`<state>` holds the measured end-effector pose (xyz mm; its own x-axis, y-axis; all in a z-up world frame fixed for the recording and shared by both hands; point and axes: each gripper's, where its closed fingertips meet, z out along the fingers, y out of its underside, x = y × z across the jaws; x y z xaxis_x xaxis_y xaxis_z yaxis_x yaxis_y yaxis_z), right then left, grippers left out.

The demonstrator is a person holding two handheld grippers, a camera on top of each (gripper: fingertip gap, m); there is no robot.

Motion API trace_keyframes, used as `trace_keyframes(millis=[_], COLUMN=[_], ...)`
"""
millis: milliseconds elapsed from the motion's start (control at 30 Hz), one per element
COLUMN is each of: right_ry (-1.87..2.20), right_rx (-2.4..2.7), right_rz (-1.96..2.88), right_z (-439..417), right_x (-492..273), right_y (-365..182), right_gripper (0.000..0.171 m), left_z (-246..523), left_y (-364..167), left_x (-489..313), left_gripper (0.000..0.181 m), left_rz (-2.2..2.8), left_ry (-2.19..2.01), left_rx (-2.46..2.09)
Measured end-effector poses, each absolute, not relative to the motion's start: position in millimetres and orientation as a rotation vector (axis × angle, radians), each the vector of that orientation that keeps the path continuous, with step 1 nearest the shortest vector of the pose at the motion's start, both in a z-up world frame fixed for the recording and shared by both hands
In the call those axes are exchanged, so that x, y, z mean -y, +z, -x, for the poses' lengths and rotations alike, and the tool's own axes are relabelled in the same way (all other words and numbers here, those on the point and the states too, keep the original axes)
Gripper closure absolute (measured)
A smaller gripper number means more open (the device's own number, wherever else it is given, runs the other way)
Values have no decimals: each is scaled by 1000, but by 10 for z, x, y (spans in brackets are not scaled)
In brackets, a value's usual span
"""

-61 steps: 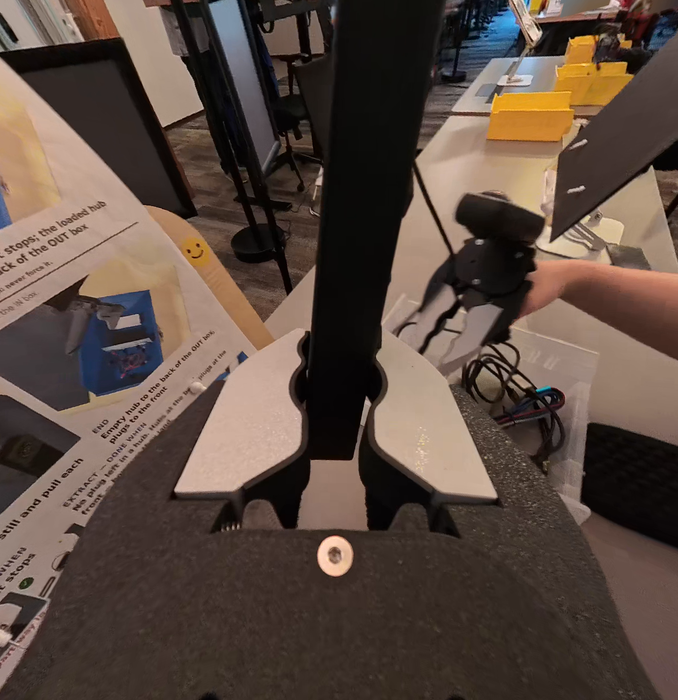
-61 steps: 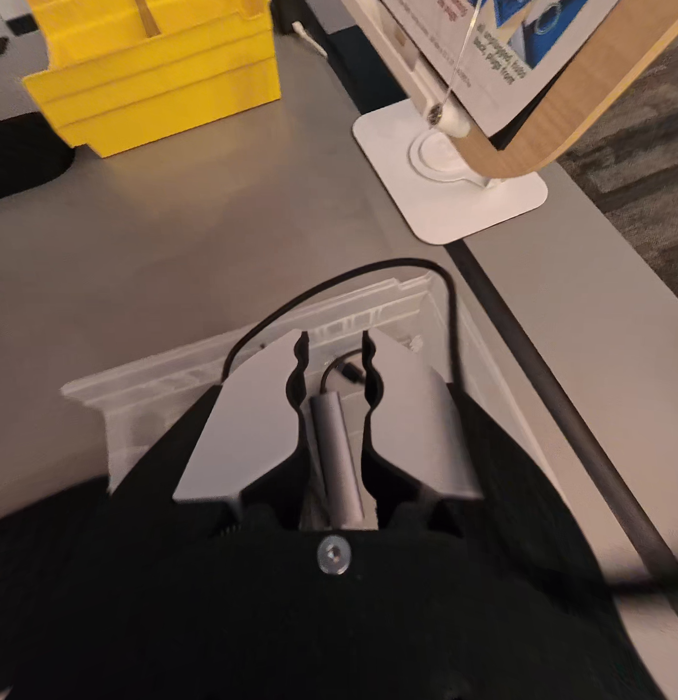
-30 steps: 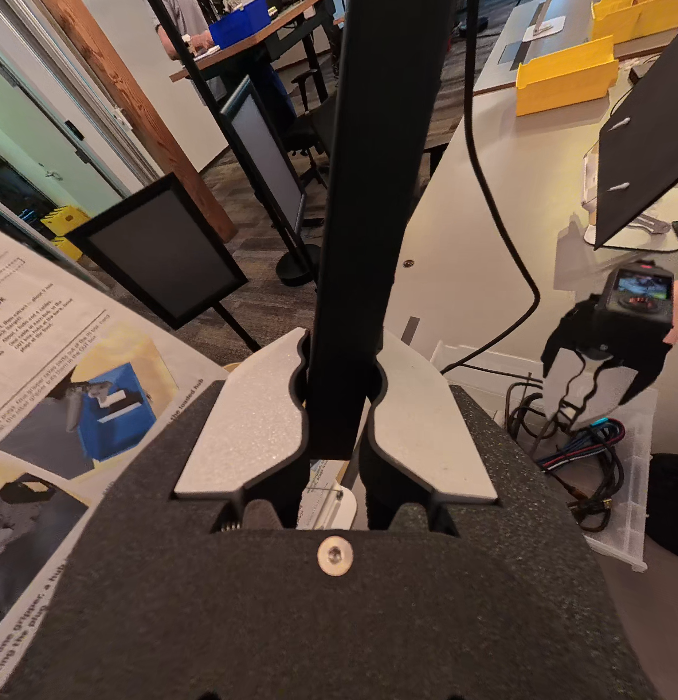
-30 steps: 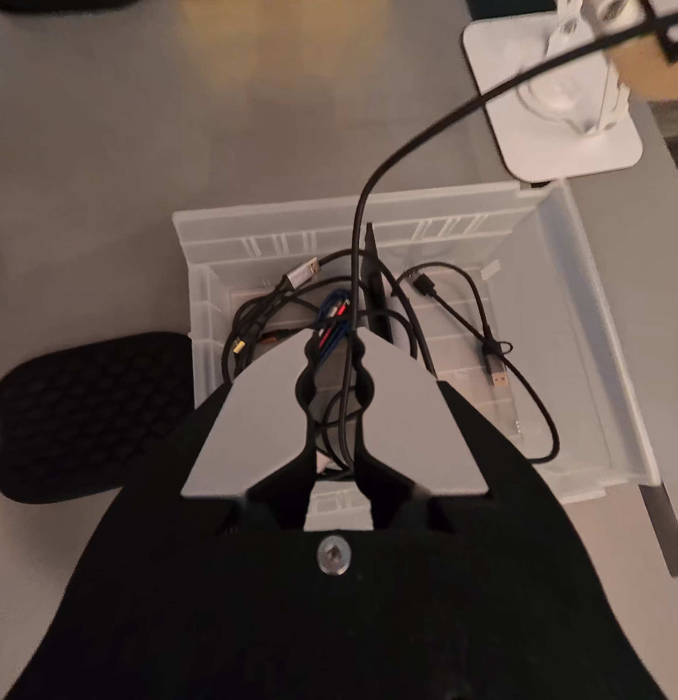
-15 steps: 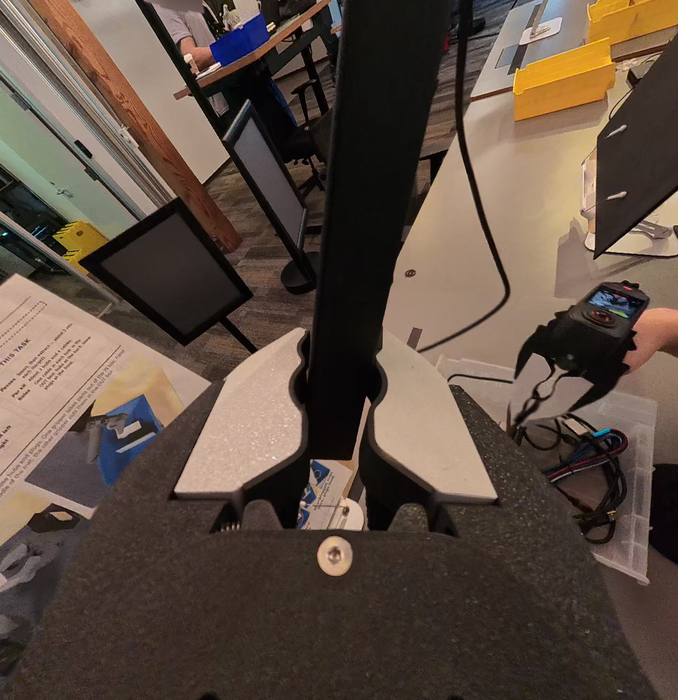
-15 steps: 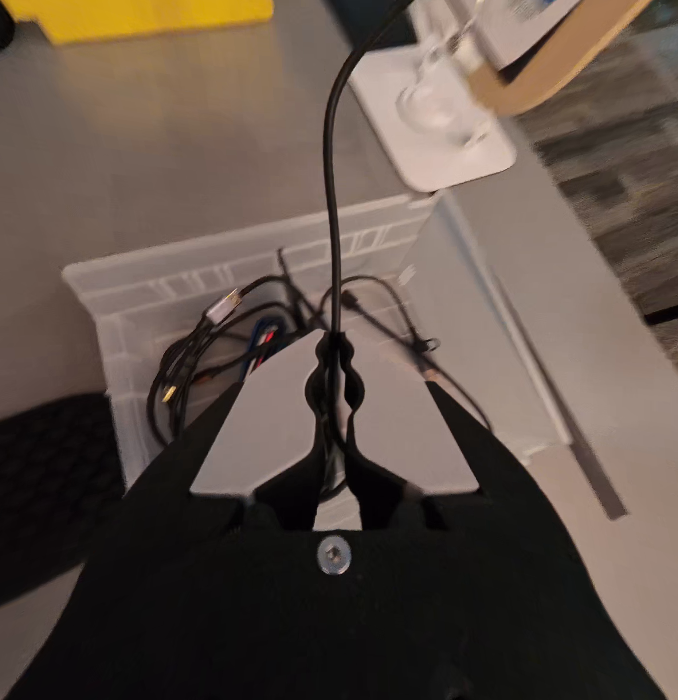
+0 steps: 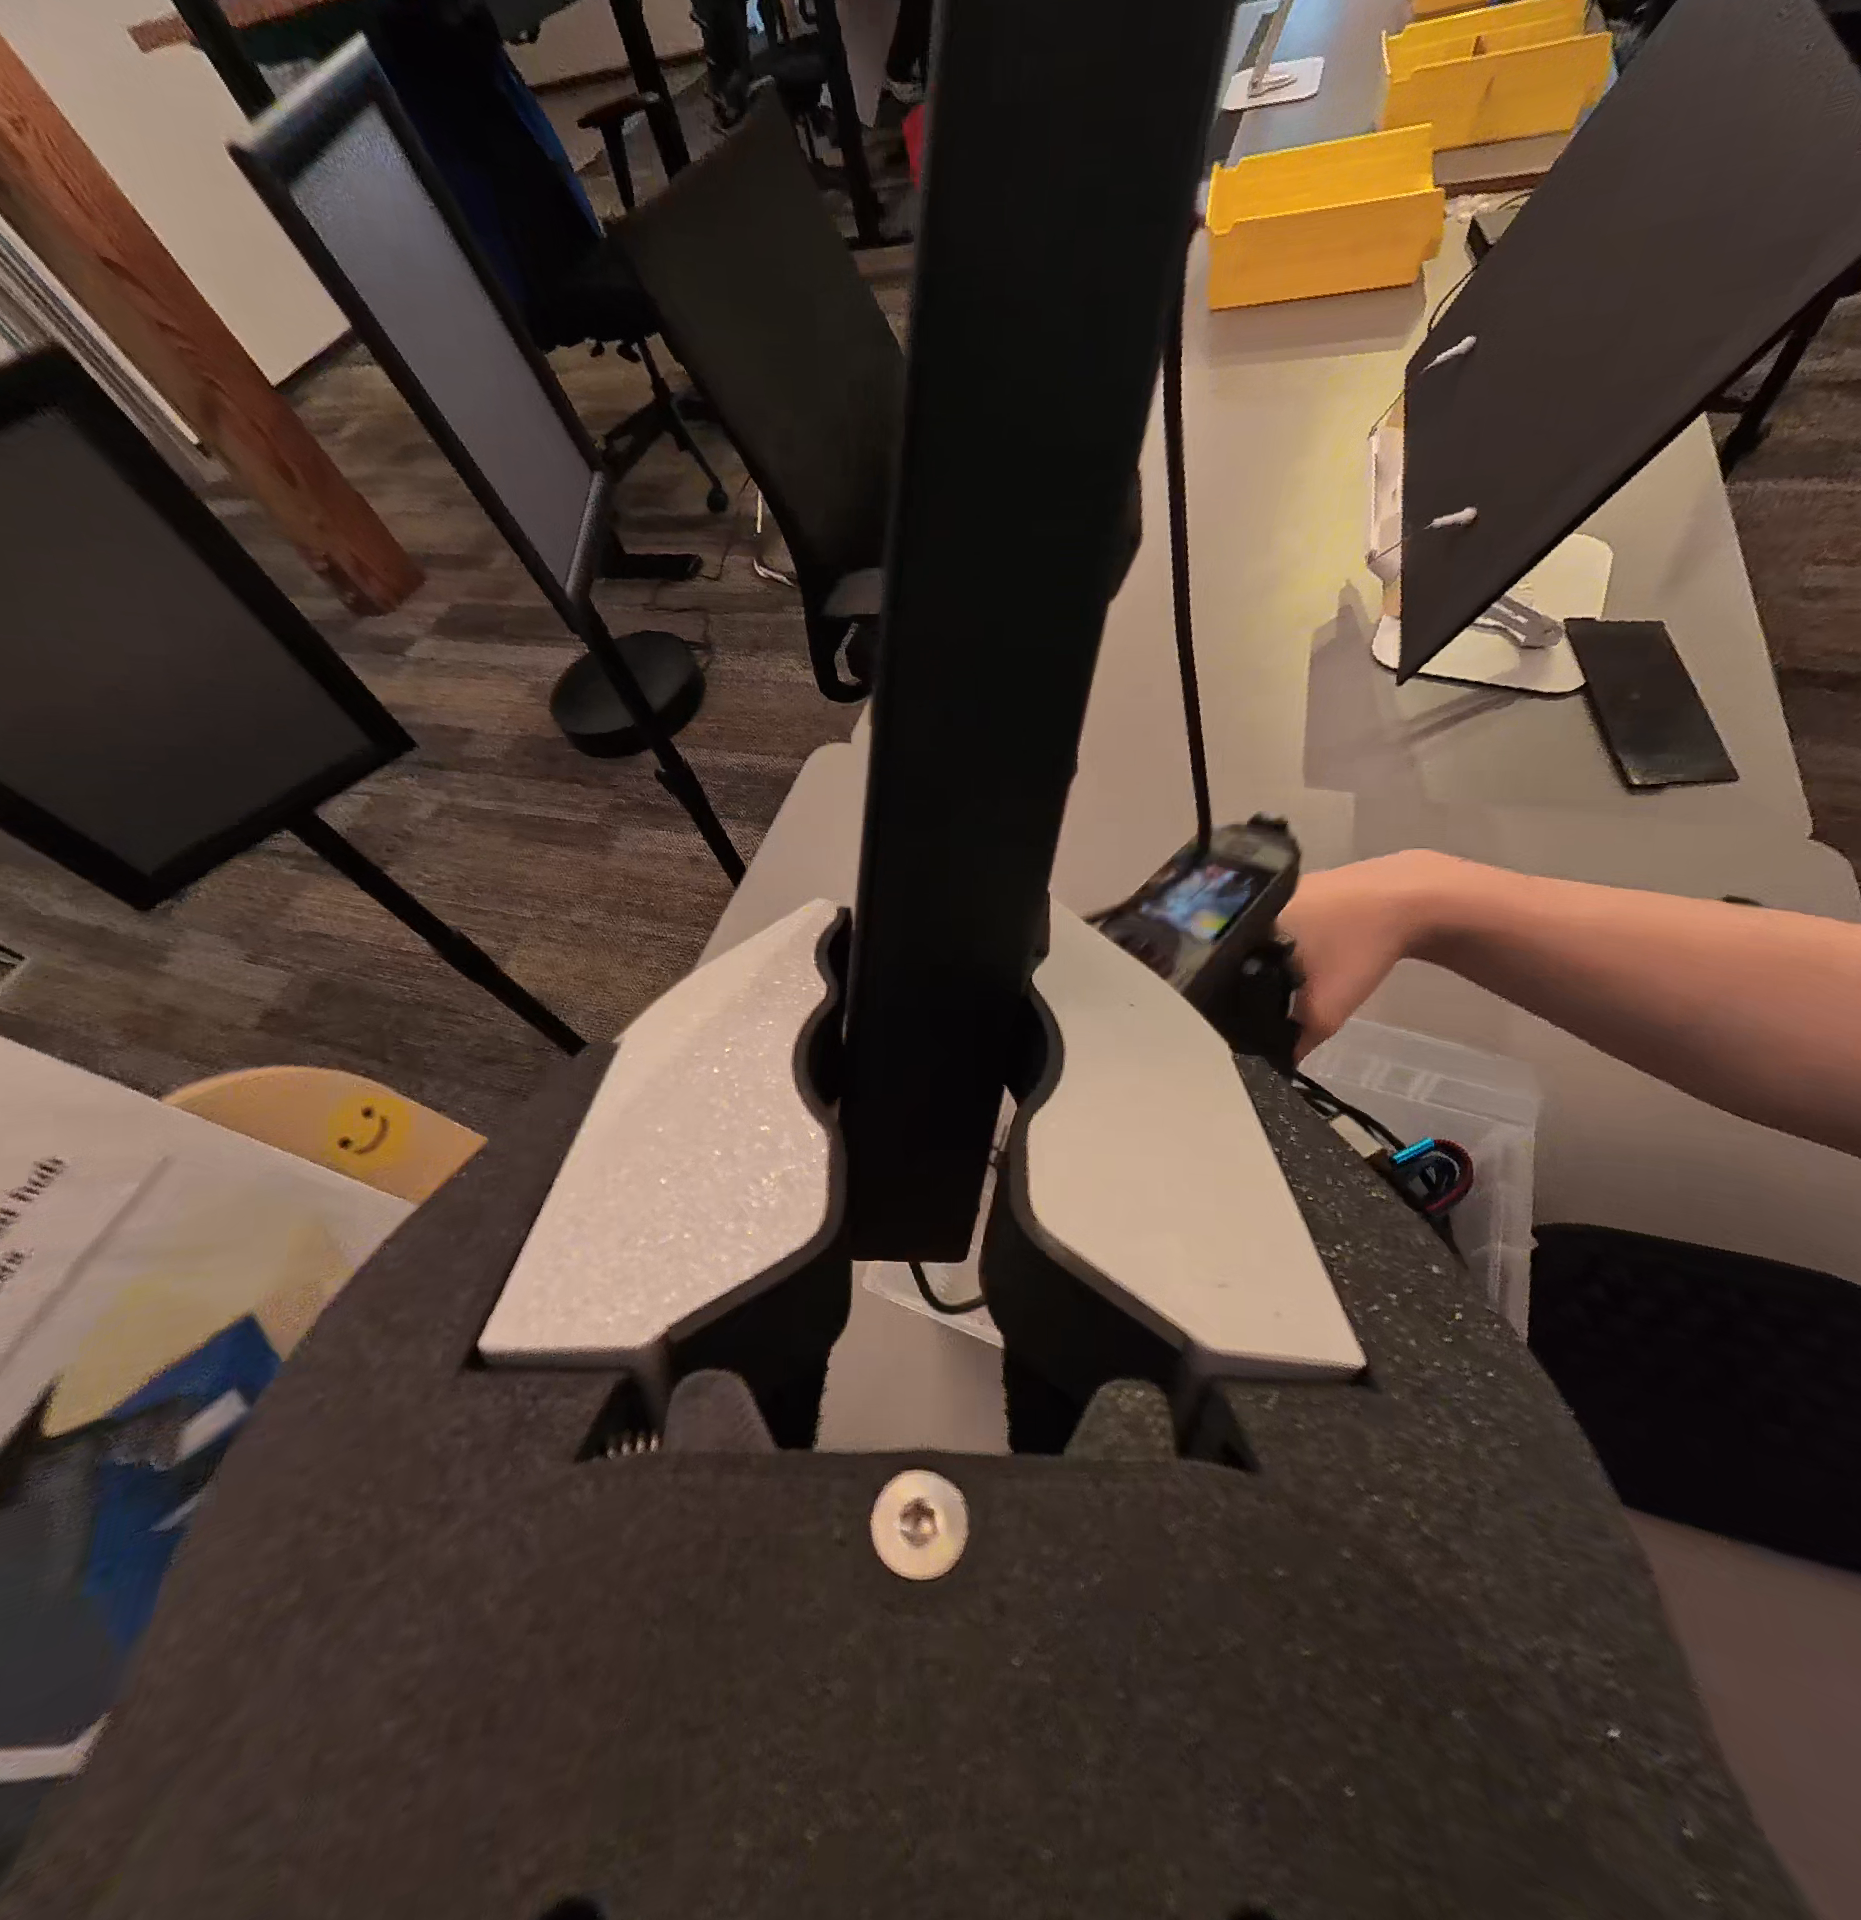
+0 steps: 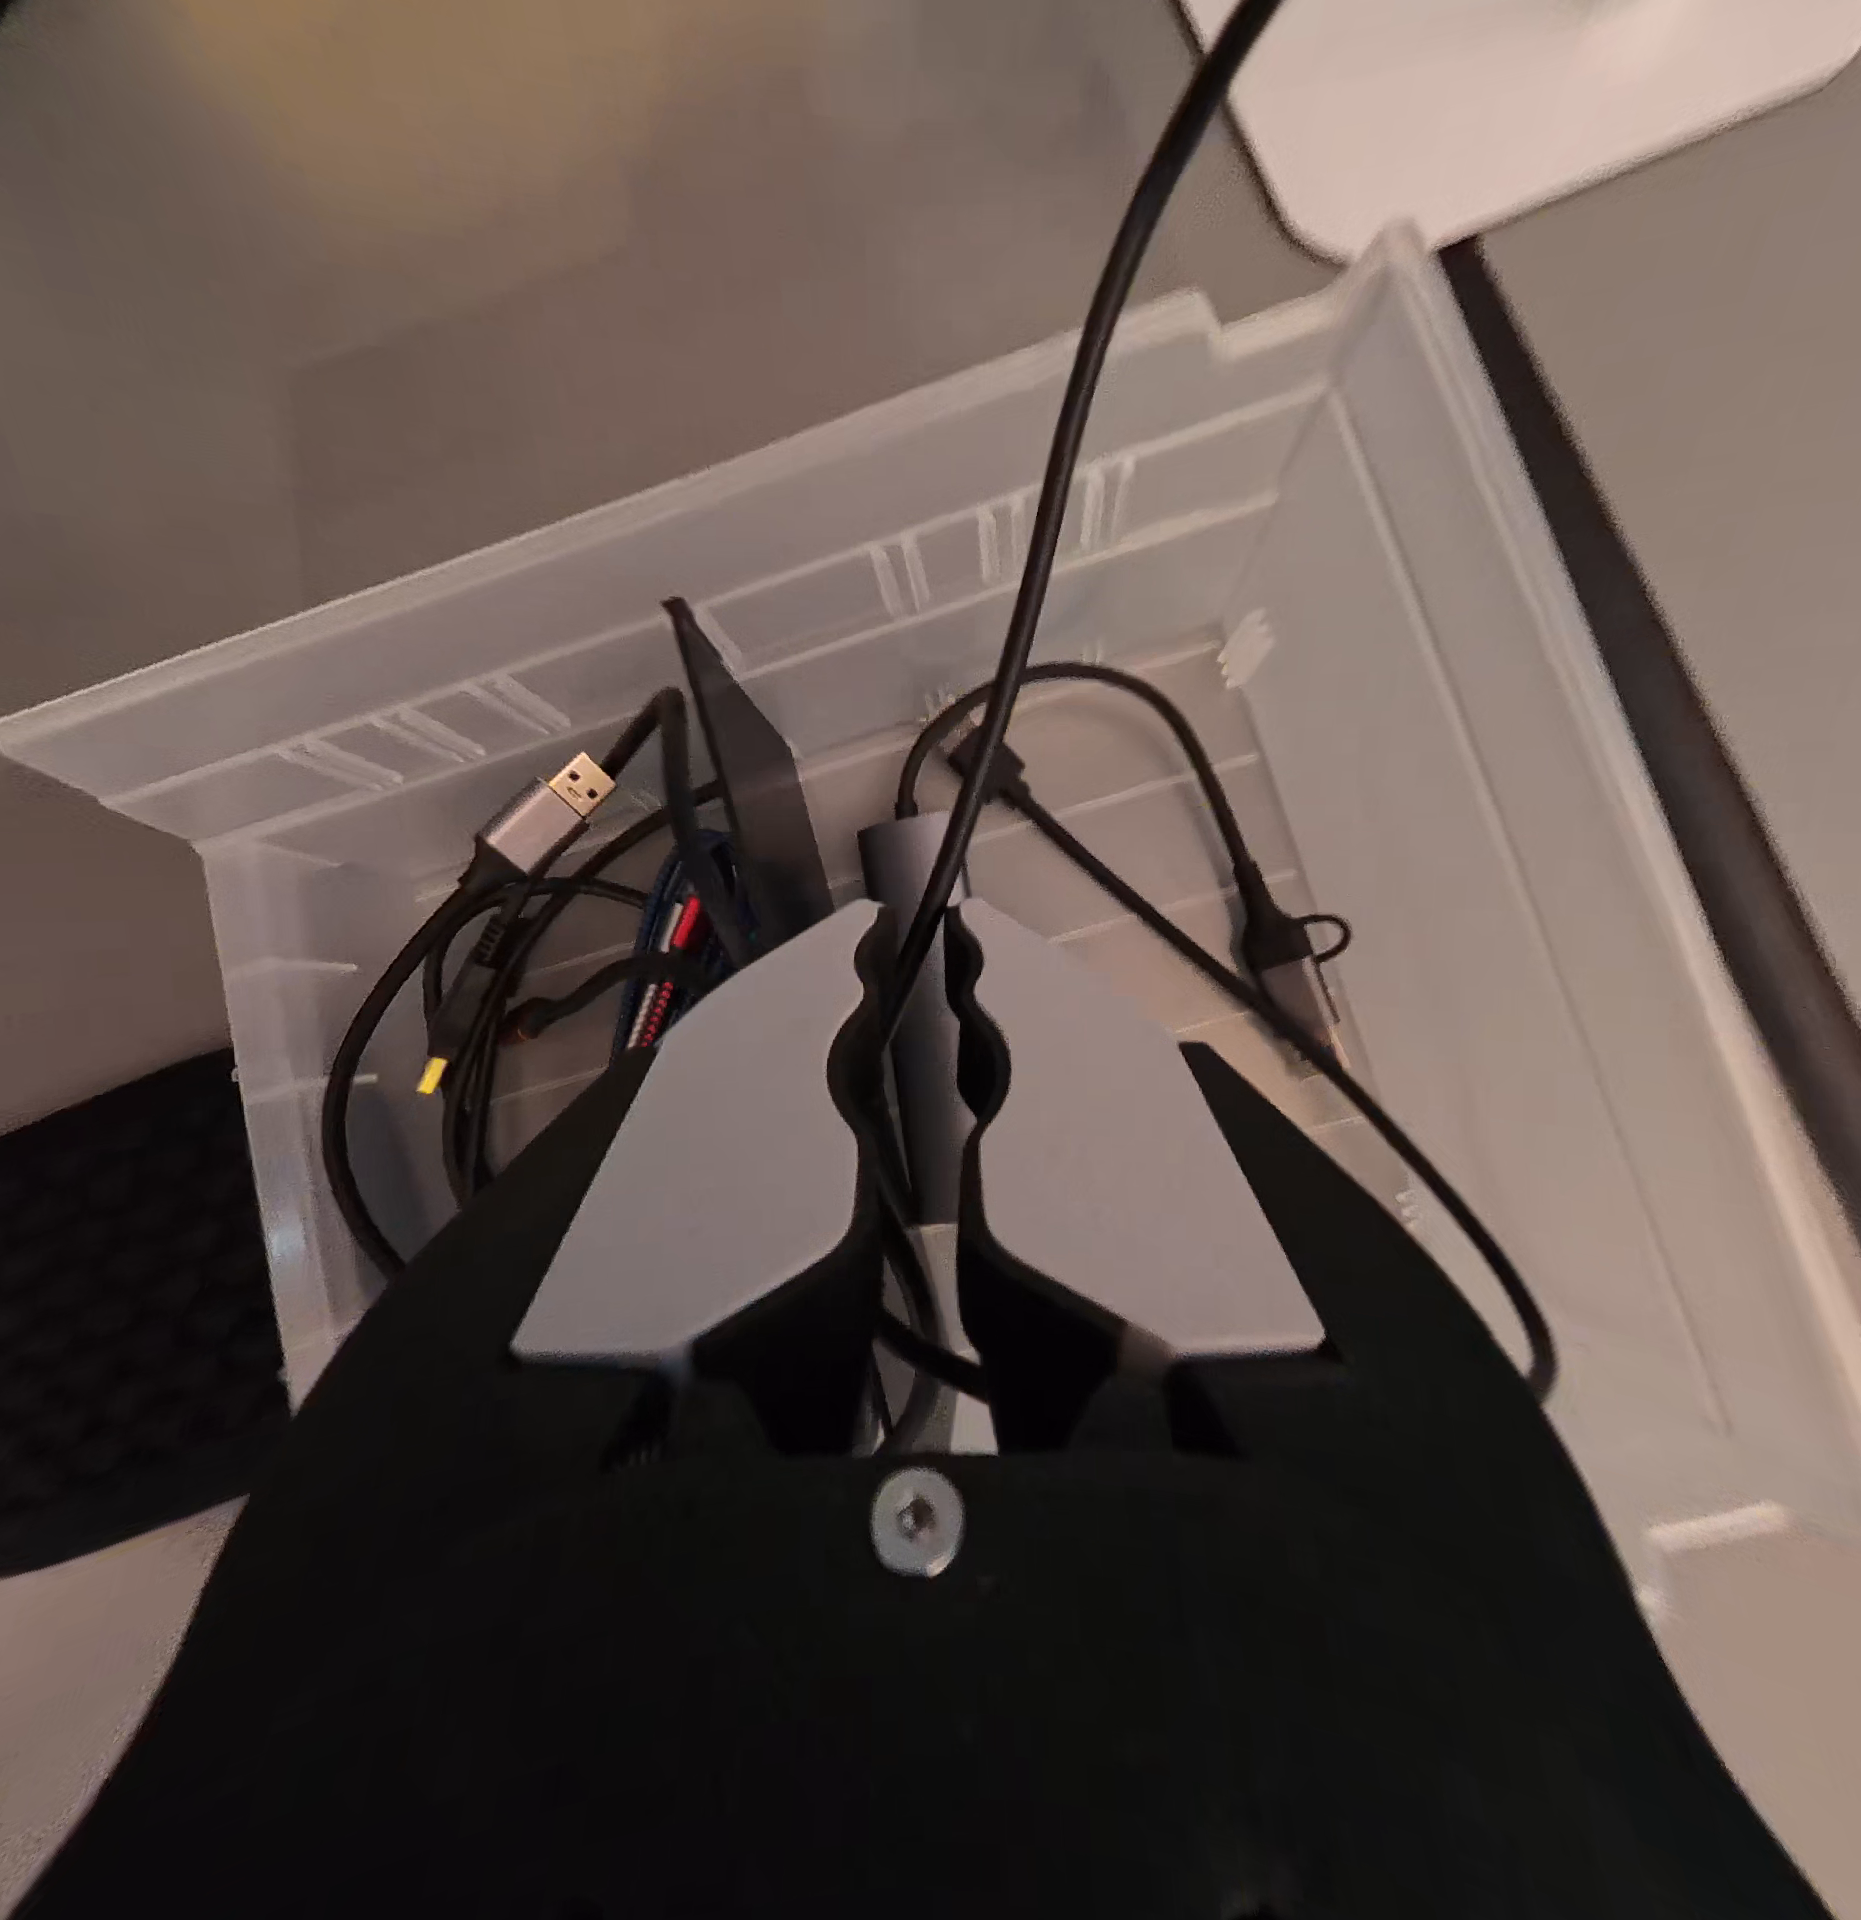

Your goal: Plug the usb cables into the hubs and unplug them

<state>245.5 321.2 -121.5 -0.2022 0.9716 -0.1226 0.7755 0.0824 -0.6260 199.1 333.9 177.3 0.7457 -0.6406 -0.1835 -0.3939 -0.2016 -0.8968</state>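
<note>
The left gripper (image 7: 936, 925) is clenched on a long black hub (image 7: 1009, 520) standing toward twelve o'clock, while the right gripper (image 8: 913, 909), over the clear bin (image 8: 1425, 623) of cables (image 8: 469, 935), has fingers slightly apart around a black cable (image 8: 1061, 468) rising to one o'clock

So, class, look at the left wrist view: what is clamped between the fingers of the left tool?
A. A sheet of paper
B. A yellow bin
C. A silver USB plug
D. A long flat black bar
D: the left tool is closed on a long flat black bar that runs up out of the picture between its two fingers, while the yellow bin sits far off on the table.
</note>
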Motion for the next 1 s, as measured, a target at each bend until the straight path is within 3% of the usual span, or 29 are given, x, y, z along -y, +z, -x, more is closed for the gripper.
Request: trace_keyframes(millis=[333, 567, 867, 1000], right_ry=[574, 633, 827, 622], right_rx=[1925, 1688, 1921, 2086], right_rz=[1502, 1595, 1589, 1582], right_z=[-2961, -3210, -3411, -3439], right_x=[-3263, -3488, -2916, -2753], right_y=[-908, -617, -813, -1069], right_gripper=[152, 147, 148, 148], left_z=[-1624, -1479, -1293, -1316], left_y=[1156, 990, 1332, 1525], left_x=[-3513, -3471, -3517, -3527], left_gripper=[155, 155, 155, 155], left_rz=[1899, 1901, 1882, 1863], left_ry=[-319, -303, -214, -185], left_rx=[-702, -703, -697, -724])
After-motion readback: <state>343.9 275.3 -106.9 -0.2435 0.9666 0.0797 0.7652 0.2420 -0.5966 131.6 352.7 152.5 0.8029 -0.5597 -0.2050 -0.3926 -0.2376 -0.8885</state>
